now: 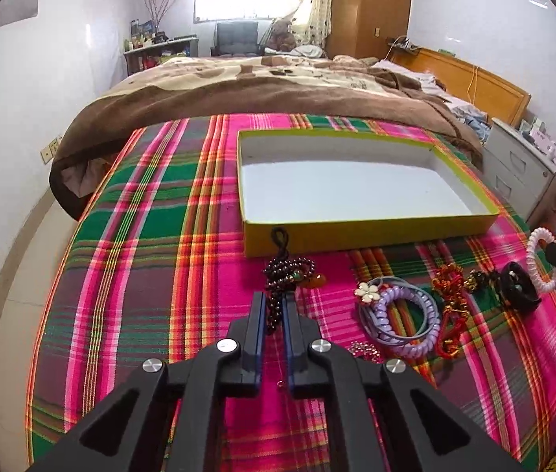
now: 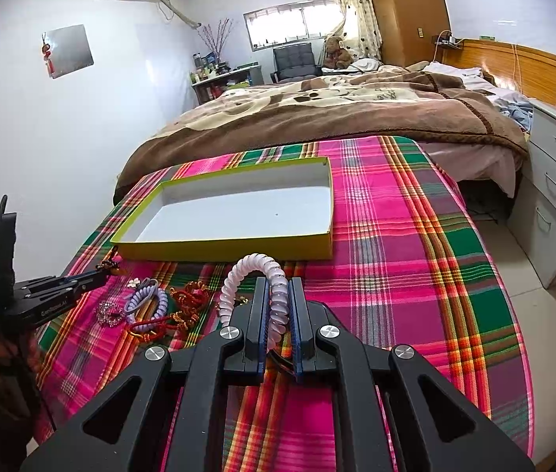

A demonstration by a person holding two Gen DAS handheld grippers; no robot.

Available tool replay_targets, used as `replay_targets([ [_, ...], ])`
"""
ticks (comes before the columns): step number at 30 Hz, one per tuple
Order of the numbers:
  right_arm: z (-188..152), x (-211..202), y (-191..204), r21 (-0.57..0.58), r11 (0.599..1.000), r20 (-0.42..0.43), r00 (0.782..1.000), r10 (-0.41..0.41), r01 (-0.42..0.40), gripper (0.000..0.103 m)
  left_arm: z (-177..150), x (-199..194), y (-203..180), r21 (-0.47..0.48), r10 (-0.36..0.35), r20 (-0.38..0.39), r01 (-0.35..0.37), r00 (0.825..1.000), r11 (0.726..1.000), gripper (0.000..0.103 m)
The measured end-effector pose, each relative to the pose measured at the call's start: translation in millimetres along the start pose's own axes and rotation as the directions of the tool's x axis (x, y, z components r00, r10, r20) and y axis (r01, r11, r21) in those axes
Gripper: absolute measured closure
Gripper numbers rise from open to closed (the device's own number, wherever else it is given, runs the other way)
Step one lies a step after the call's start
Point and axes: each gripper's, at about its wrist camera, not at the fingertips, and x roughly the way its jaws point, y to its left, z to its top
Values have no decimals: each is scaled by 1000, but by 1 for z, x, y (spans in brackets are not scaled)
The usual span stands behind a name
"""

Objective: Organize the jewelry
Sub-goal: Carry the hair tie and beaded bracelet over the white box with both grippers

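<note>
left wrist view: black two-finger left gripper (image 1: pixel 274 306) fills the near edge, jaws drawn narrow on a dark garnet bead bracelet with a black cord loop (image 1: pixel 282 275); the strand runs out toward 12 o'clock, its loop touching the near wall of the shallow yellow cardboard tray with white floor (image 1: pixel 356 232). nothing lies in the tray.

at 2 o'clock of the fingers, on the pink-and-green plaid cloth (image 1: pixel 140 275): lilac coil hair ties with a white flower charm (image 1: pixel 396 314), a red-and-gold knotted cord (image 1: pixel 451 306).

right wrist view: right gripper (image 2: pixel 278 306) clamps a pale pink spiral hair tie (image 2: pixel 254 275), arched clear of the cloth, tray at 11 o'clock.

step, as judged: both pieces gripped, not yet carried. next move calls for a lift over the tray wall, then release inside.
</note>
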Motion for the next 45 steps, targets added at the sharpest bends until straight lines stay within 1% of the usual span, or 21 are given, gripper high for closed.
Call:
replay_targets([
  [5, 2, -2, 1, 2, 1000, 10, 1000, 1, -1, 93, 4, -15, 0, -15, -17, 44, 18, 999, 1000, 96],
  [8, 6, -2, 3, -2, 1000, 12, 1000, 1, -1, 93, 11, -23, -4, -2, -27, 63, 27, 998, 1000, 96],
  [14, 31, 2, 2, 5, 1000, 24, 1000, -1, 1, 93, 40, -25, -8, 6, -58, 94, 58, 994, 998, 96],
  [19, 55, 17, -3, -10, 999, 25, 999, -34, 34, 93, 62, -15, -8, 0, -70, 104, 71, 992, 997, 96],
  [21, 64, 24, -7, -5, 999, 23, 999, -46, 46, 93, 72, -6, -5, -18, -86, 91, 88, 992, 996, 96],
  [24, 76, 38, -14, 1, 999, 10, 999, -49, 49, 93, 82, 3, -5, -12, -82, 98, 83, 992, 996, 96],
  [28, 88, 64, -17, -20, 998, -28, 997, -68, 68, 93, 97, 26, 0, -41, -98, 68, 101, 993, 994, 95],
  [31, 95, 87, -18, -41, 996, -65, 994, -85, 82, 93, 105, 43, 1, -45, -91, 50, 94, 995, 995, 96],
  [34, 99, 108, -18, -53, 994, -96, 991, -95, 91, 93, 110, 58, 4, -61, -94, 37, 96, 995, 994, 95],
  [36, 100, 118, -21, -53, 994, -114, 988, -101, 96, 93, 113, 66, 1, -44, -77, 28, 78, 997, 996, 96],
  [40, 104, 139, -24, -73, 991, -144, 982, -119, 109, 93, 114, 82, 1, -49, -82, 2, 82, 997, 995, 95],
  [45, 102, 153, -20, -109, 986, -163, 976, -142, 125, 93, 112, 97, 2, -60, -65, -27, 63, 997, 996, 95],
])
